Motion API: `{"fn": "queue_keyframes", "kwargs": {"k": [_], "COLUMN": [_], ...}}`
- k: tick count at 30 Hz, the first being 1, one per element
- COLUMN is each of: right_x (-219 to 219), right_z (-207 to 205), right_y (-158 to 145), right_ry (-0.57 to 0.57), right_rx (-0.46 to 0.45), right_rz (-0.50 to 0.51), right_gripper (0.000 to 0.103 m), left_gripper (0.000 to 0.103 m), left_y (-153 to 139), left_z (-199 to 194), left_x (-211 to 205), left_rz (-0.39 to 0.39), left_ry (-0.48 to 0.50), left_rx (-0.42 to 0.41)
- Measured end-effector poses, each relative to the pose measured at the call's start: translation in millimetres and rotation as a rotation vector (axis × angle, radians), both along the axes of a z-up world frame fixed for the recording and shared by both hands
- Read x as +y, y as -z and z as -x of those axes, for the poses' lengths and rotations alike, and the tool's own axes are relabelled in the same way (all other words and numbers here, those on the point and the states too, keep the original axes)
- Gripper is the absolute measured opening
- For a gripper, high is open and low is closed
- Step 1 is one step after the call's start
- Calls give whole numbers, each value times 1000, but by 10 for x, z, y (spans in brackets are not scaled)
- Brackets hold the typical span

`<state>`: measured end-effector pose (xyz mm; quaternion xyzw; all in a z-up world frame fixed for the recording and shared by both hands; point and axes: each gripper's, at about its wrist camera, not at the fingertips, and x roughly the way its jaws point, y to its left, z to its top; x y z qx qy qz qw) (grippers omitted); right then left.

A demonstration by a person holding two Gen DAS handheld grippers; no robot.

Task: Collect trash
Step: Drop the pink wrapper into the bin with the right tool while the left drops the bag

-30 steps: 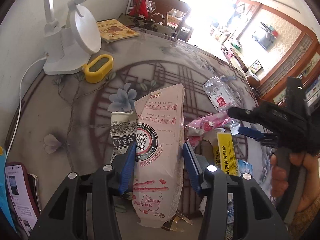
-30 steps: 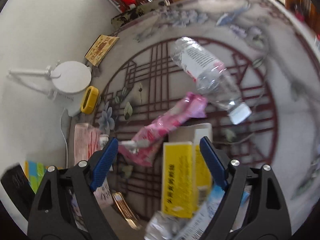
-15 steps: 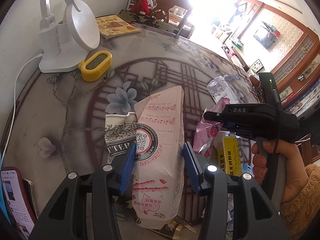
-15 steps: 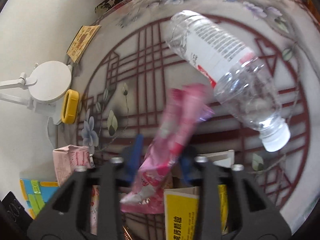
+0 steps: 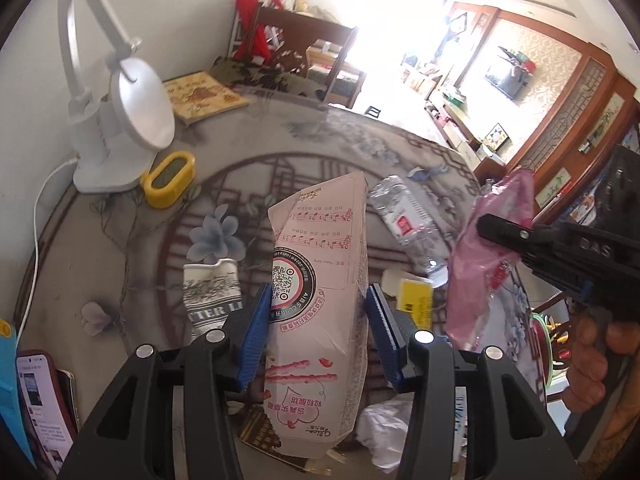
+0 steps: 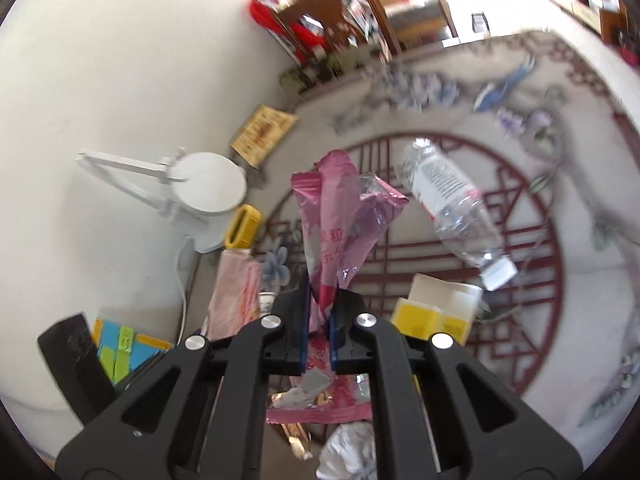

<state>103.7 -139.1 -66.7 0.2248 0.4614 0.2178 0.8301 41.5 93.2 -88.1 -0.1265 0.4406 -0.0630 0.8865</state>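
Above the table (image 6: 580, 280), the pink wrapper (image 6: 340, 220), previously lying flat, is clamped in the just-closed right hand-held gripper (image 6: 319, 320). A carton (image 5: 320, 280) is gripped by the left hand-held gripper (image 5: 316, 320), hiding litter beneath.

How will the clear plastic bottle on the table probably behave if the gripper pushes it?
The bottle lies on its side, so it would likely roll. It looks empty and crumpled, so probably light and easily squashed.

We count one pale pink snack carton (image 5: 320, 280), one crinkled pink plastic wrapper (image 6: 340, 232), one clear plastic bottle (image 6: 452, 208), one yellow-and-white cardboard box (image 6: 436, 312), one crushed paper cup (image 5: 212, 292), one white desk lamp (image 5: 116, 120), one small yellow clock (image 5: 170, 178).
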Motion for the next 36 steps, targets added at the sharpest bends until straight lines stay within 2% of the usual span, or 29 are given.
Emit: {"fn": "queue_keyframes", "kwargs": {"k": [6,16,28,36], "right_x": [-324,-992,-1998,-2590], "right_z": [532,1101,1503,1626], "right_y": [-202,-214,-137,-64], "right_ry": [47,161,260,292], "right_rx": [-65,-69,-54,-41], "right_rz": [28,11,17,6], "right_gripper": [8,8,8,8], "left_gripper": [45,45,45,45], "left_y": [-191,-342,-442,-465], "left_z": [159,351,509,551], "left_x": [-323,-1020,-2110,-2694], "left_rz": [-9,-10,-20,-36], "left_ry": [62,170,283,309], "left_rx": [-43,-74,-90,-100]}}
